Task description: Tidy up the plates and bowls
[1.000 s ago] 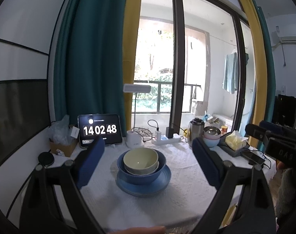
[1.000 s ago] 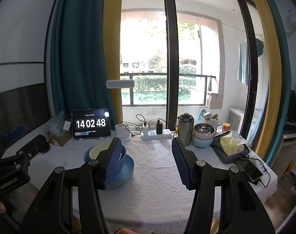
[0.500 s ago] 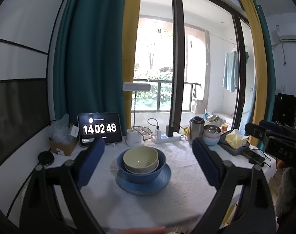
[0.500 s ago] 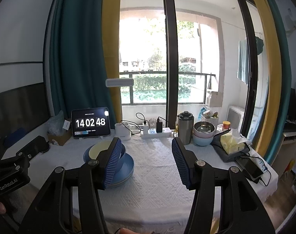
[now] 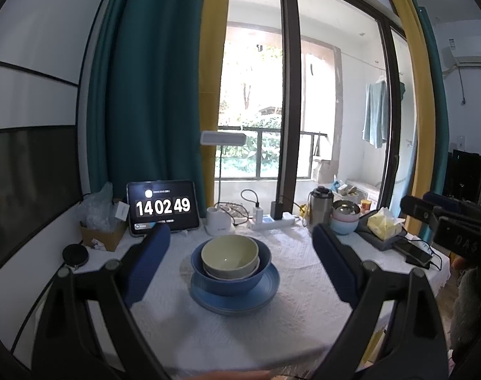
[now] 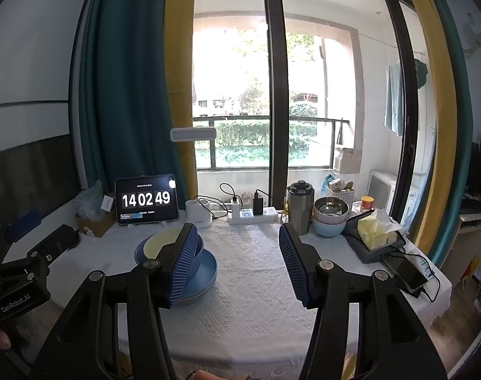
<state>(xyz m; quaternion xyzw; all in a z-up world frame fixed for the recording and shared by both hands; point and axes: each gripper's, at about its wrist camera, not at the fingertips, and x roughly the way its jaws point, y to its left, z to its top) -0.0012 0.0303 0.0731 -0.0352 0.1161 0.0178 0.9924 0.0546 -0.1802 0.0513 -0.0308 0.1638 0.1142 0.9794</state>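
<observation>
so the stack (image 5: 234, 272) sits mid-table (image 5: 304, 288): pale green bowl (image 5: 229, 255) nested in a blue bowl (image 5: 208, 280), all on a blue plate (image 5: 266, 288). It's dead ahead of the left gripper (image 5: 240, 262), framed right between its fingers, which are spread wide with nothing in them. For the right gripper (image 6: 239, 261) the stack lies off to the left, half hidden behind its left finger (image 6: 183, 259); it's also wide open and empty, aimed at bare cloth. So I'd say left is the better-placed one to go in. The right view does give a clear look at a second bowl stack (image 6: 330, 218) by the thermos (image 6: 300, 205), which is small and partly cut off in the left view
</observation>
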